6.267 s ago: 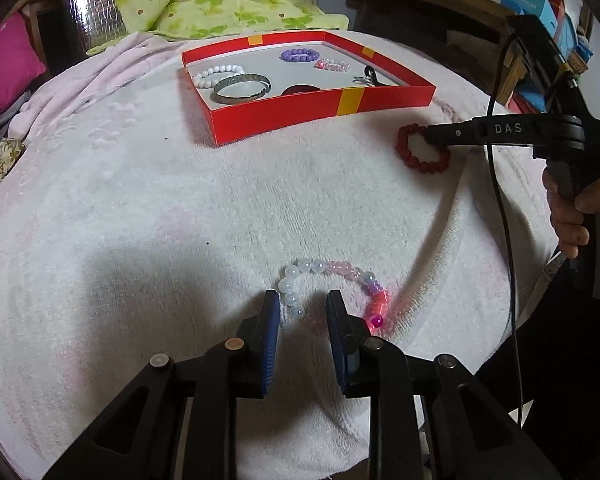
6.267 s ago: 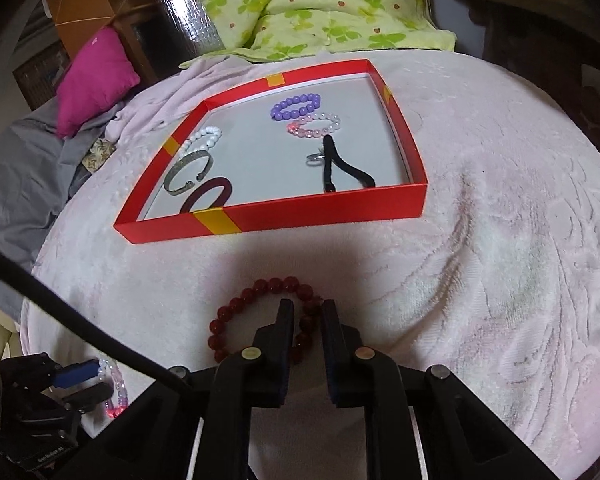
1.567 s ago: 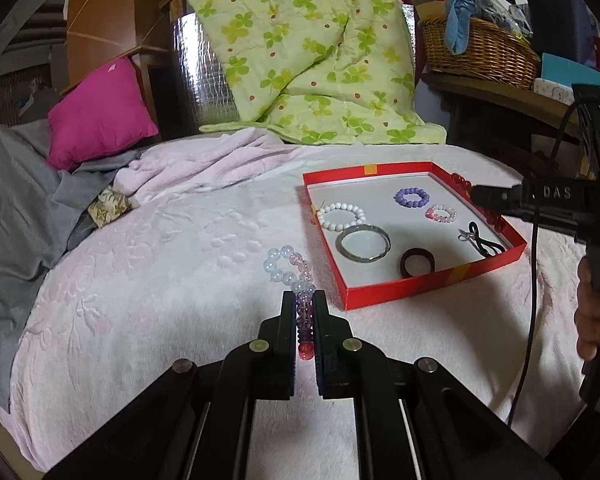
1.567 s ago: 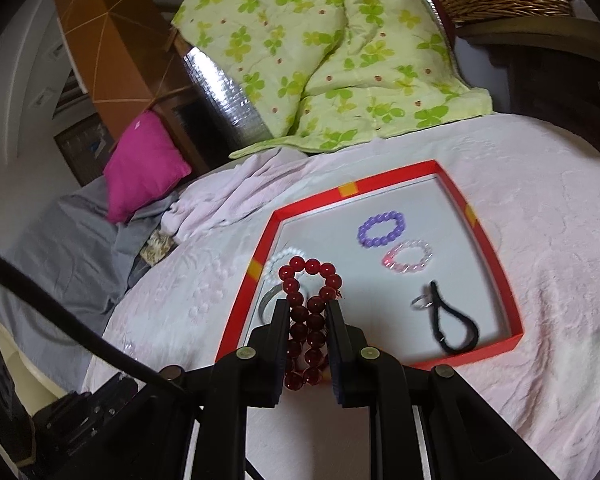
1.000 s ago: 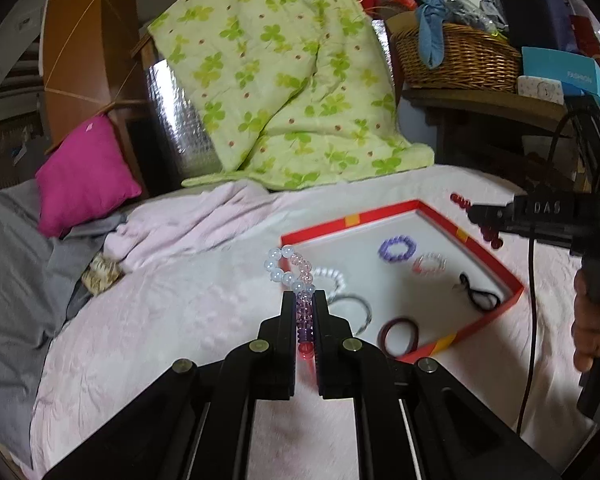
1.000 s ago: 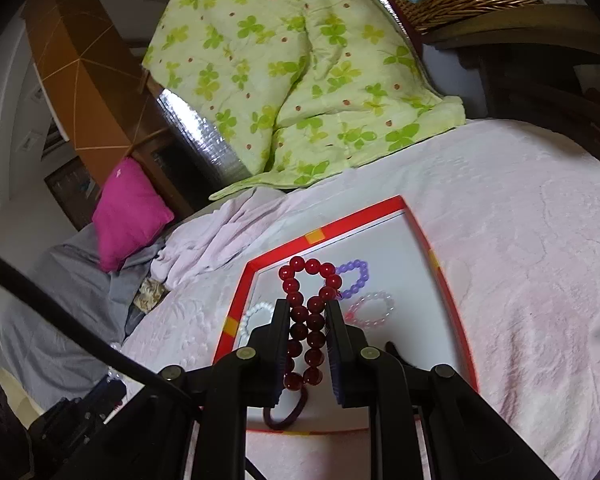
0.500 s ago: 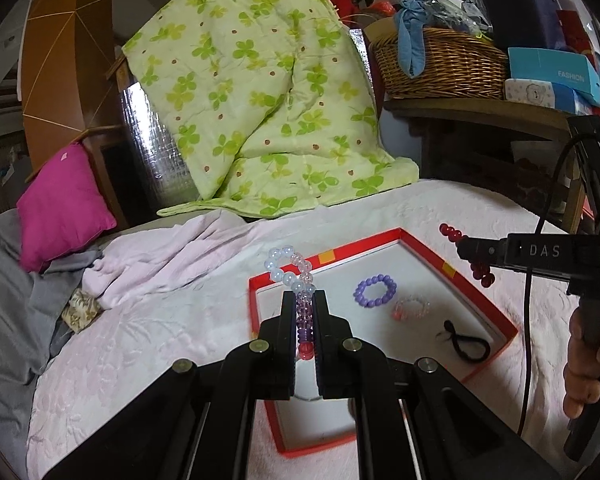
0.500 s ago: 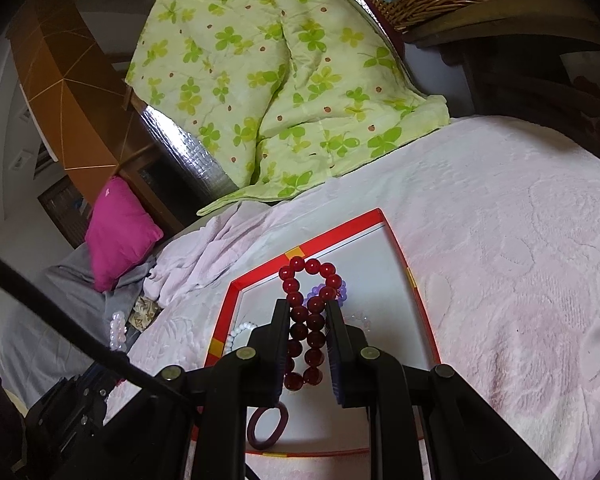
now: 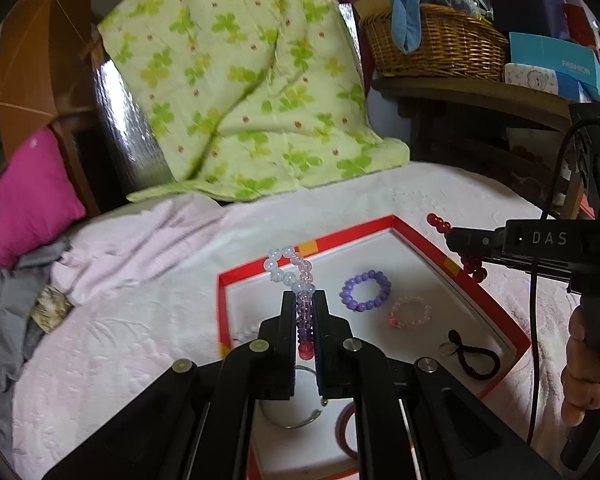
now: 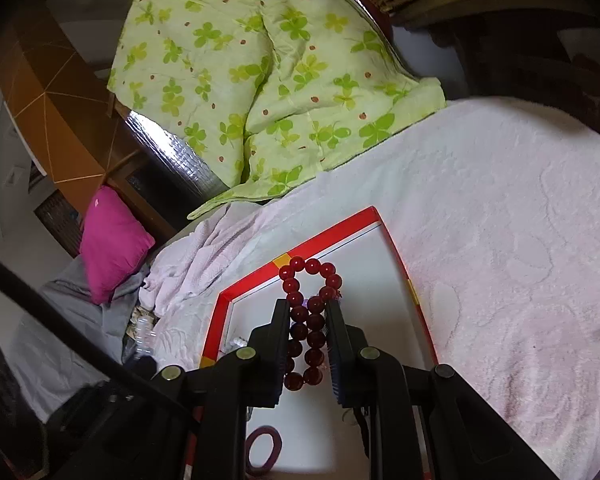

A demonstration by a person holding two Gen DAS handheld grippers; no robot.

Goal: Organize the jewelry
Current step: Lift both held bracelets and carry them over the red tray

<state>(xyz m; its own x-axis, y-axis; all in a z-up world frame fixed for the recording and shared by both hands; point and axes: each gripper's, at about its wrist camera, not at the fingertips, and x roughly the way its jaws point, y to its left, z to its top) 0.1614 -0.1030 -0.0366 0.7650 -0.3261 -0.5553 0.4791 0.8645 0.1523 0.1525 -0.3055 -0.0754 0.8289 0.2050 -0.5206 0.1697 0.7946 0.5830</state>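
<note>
A pale pink blanket (image 9: 140, 300) covers the bed, and on it lies a shallow red box (image 9: 488, 304) with a white floor and yellow marks on its rim. Beyond the box, at the far end of the bed, a green clover-print quilt (image 9: 236, 80) leans upright, with a magenta pillow (image 9: 32, 196) to its left and grey bedding (image 9: 0, 320) below that. To the far right a wicker basket (image 9: 436, 44) stuffed with cloth stands on a dark wooden shelf (image 9: 472, 96), beside a blue carton (image 9: 556, 64).

Inside the box, seen from the left wrist, lie a purple bead bracelet (image 9: 366, 290), just right of it a pink translucent bracelet (image 9: 410, 312), and nearer on the right a black hair tie (image 9: 476, 358) with a small metal ring. At the near edge, partly hidden behind the left tongs (image 9: 304, 312), are a silver bangle (image 9: 296, 420), a dark red band (image 9: 346, 432) and a glimpse of white beads (image 9: 246, 330).

The left tongs are closed tight on a white, pink and purple bead bracelet (image 9: 290, 270), whose loop stands up above the tips, over the box's left part. The right tongs (image 10: 308, 320) are clamped on a dark red bead bracelet (image 10: 310, 312), squeezed into a narrow loop that sticks out past the tips above the far part of the box. From the left wrist those tongs reach in from the right over the box's far right rim, with a person's hand (image 9: 584, 364) on the grip and a black cable (image 9: 536, 280) hanging in front of it.
</note>
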